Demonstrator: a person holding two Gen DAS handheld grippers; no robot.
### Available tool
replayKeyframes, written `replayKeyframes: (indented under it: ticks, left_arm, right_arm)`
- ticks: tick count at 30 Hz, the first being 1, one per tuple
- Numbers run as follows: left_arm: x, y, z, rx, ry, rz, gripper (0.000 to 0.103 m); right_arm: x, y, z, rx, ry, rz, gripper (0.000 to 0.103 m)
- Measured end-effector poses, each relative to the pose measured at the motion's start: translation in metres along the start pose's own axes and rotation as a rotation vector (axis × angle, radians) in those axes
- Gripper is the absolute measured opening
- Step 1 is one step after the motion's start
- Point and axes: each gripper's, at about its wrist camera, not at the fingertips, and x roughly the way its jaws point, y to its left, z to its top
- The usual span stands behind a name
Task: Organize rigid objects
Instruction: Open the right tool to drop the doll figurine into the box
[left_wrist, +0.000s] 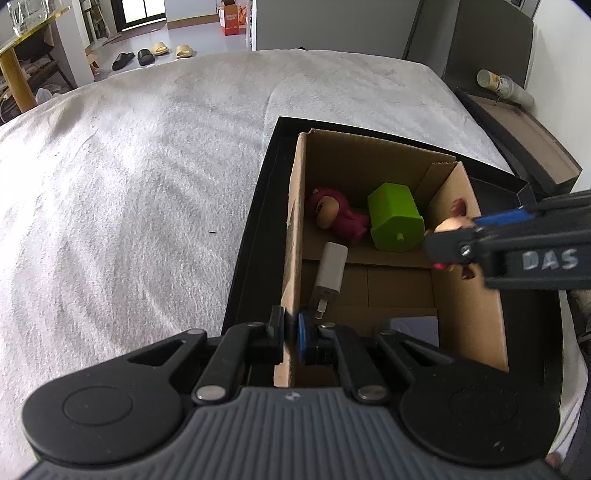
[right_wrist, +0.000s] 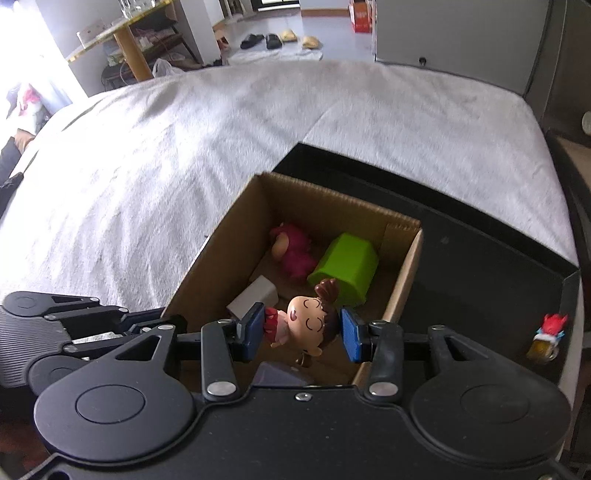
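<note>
left wrist view: the left gripper (left_wrist: 291, 328) is seen closed to a thin gap astride the near-left wall of the cardboard box (left_wrist: 293, 229); wall edge is pinched btwn the black pad and the blue pad, so the box is judged as steadied by this hand. box sits inside a black tray (left_wrist: 255, 221) on the white bedspread (left_wrist: 129, 184). inside, toward the far end: pink figure (left_wrist: 338, 216) lying down, green block (left_wrist: 395, 218) tipped on its side just beside it, white charger (left_wrist: 330, 271) w/ long axis running along the left wall, prongs toward the camera. the right gripper (left_wrist: 448, 236) enters from the right over the box's right wall, w/ the doll figure (left_wrist: 448, 227) mostly hidden behind its finger; only a bit of face is made out. a greyish flat thing in the near corner is cut off by the gripper body; not identified.

right wrist view: the right gripper (right_wrist: 303, 328) is about half open, doll figure (right_wrist: 306, 325) held crosswise btwn the blue pads, long axis pad to pad, head toward the right pad. right pad contact is not clearly shown. doll hangs above the box's near end, free floor directly below; release straight down is judged as the next move. a small red-blue toy (right_wrist: 550, 338) stands well apart on the tray's right side, nearer the right hand; details too small to tell.
</note>
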Motion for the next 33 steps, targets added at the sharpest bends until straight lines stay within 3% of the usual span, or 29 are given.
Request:
replayKeyframes:
  ticks: [12,15,24,33]
  left_arm:
    - [0.000,0.006,0.000,-0.004,-0.005,-0.031,0.006]
    - [0.000,0.006,0.000,-0.003,-0.002,-0.036,0.006]
    - [0.001,0.008,0.002,0.006,-0.006,-0.026,0.007]
    - [0.001,0.006,0.005,0.029,-0.010,-0.003,0.007]
  right_arm:
    - [0.027,0.012,0.001,0.035,0.049,-0.024,0.043]
    - [0.026,0.011,0.004,0.071,0.036,0.003,0.044]
    - [-0.003,0.000,0.003,0.044,-0.024,-0.028,0.044]
    - [-0.043,-0.038,-0.018,0.055,-0.082,-0.071,0.044]
